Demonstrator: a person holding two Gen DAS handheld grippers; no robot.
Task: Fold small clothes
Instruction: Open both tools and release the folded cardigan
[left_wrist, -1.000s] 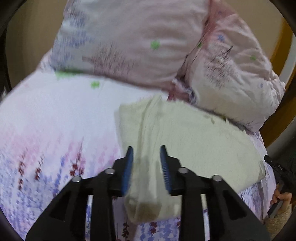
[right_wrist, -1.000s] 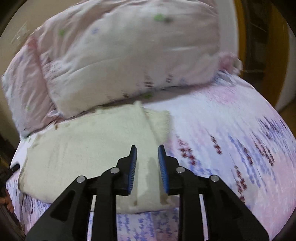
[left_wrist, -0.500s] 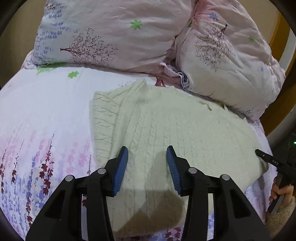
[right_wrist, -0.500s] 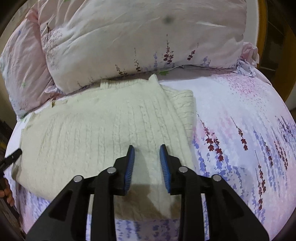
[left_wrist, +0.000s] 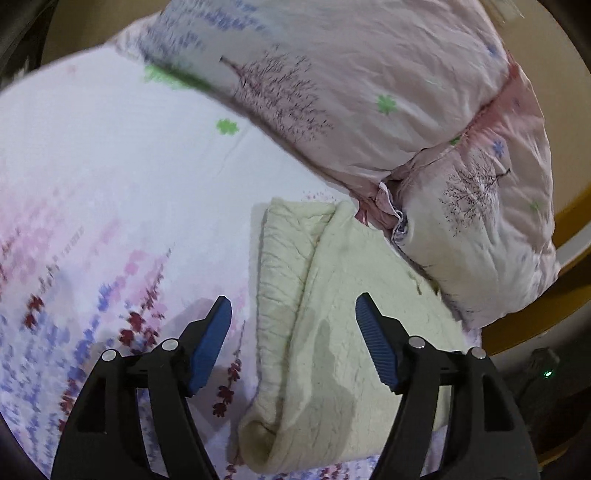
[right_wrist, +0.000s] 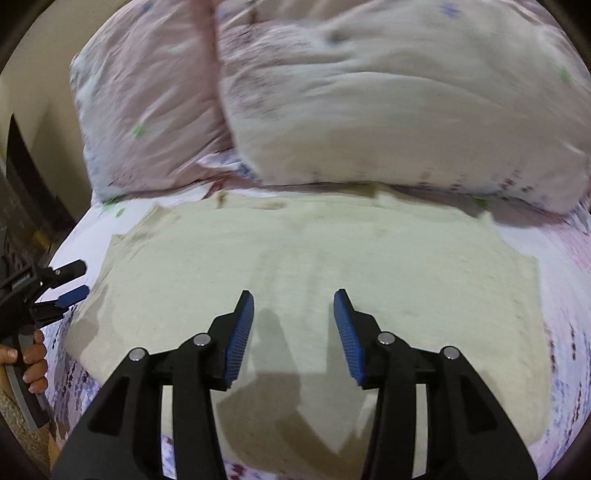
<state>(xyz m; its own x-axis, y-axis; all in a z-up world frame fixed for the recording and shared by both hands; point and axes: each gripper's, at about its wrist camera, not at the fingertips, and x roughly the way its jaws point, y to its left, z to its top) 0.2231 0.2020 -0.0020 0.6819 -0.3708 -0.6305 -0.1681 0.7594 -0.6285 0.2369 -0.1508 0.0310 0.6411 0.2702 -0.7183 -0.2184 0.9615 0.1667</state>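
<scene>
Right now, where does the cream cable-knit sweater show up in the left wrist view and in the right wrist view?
Left wrist view: the cream cable-knit sweater lies lower centre to right, its folded edge between the opening fingers of the left gripper.
Right wrist view: it spreads across the middle, under the opening right gripper.
Shared landmark: the pink floral pillows just behind the sweater.

Black tongs (left_wrist: 293, 321), ribbed blue pads (right_wrist: 242, 339), silver screws

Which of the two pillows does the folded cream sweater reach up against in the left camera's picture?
The right-hand pillow, near the wooden frame; the sweater runs along its lower edge. The other pillow sits farther back.
</scene>
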